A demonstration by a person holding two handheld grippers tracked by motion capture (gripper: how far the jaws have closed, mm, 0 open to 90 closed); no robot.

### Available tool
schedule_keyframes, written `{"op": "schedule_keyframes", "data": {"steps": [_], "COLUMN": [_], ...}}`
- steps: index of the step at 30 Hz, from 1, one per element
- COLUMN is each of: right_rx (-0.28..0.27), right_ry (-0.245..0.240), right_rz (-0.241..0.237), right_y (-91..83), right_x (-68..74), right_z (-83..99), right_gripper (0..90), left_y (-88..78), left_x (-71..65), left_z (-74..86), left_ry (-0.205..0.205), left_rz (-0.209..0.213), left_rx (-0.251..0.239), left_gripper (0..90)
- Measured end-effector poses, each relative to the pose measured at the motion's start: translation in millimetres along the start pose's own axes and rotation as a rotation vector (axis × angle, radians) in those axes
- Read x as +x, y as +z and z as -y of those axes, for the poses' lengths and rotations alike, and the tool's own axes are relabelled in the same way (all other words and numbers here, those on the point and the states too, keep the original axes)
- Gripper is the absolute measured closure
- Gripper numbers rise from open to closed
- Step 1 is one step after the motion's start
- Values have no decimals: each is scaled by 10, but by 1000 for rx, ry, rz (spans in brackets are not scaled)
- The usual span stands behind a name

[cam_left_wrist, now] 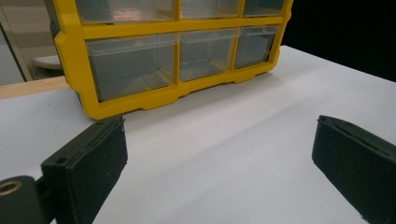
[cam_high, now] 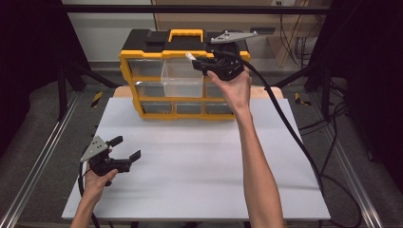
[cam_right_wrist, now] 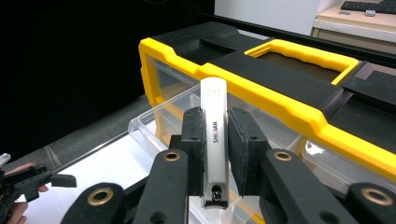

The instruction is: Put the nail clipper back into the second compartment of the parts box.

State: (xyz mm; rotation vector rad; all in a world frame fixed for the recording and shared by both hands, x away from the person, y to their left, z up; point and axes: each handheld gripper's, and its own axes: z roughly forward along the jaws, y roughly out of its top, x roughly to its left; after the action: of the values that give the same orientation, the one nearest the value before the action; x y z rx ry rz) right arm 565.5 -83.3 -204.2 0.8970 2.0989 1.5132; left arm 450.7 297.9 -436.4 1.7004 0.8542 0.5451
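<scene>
right gripper (cam_right_wrist: 215, 154): clamped on nail clipper (cam_right_wrist: 214, 140), long axis along the jaws
open drawer (cam_high: 182, 78): just below and left of the clipper tip
left gripper (cam_high: 127, 151): jaws apart, empty, well away

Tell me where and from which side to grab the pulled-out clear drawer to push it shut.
Take the clear drawer by its front wall, coming from the table side with the free left claw. That wall juts out of the yellow cabinet and faces the person, and its open top rim offers a thin edge to pinch.

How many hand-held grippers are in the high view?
2. The left hand-held gripper, open, near the board's left edge; the right hand-held gripper, shut on a nail clipper, at the pulled-out drawer.
</scene>
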Motion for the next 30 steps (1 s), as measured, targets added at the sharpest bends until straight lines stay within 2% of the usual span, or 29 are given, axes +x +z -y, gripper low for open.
{"op": "schedule_keyframes", "data": {"steps": [12, 30], "right_rx": [30, 64], "right_ry": [-3, -3], "right_rz": [11, 20], "right_y": [214, 412], "right_x": [-12, -37], "right_z": [11, 92], "right_gripper": [774, 774], "left_y": [-1, -2], "left_x": [0, 2], "left_z": [-1, 0], "left_ry": [0, -2], "left_rz": [0, 0], "left_rx": [-3, -2], "left_gripper": [34, 34]}}
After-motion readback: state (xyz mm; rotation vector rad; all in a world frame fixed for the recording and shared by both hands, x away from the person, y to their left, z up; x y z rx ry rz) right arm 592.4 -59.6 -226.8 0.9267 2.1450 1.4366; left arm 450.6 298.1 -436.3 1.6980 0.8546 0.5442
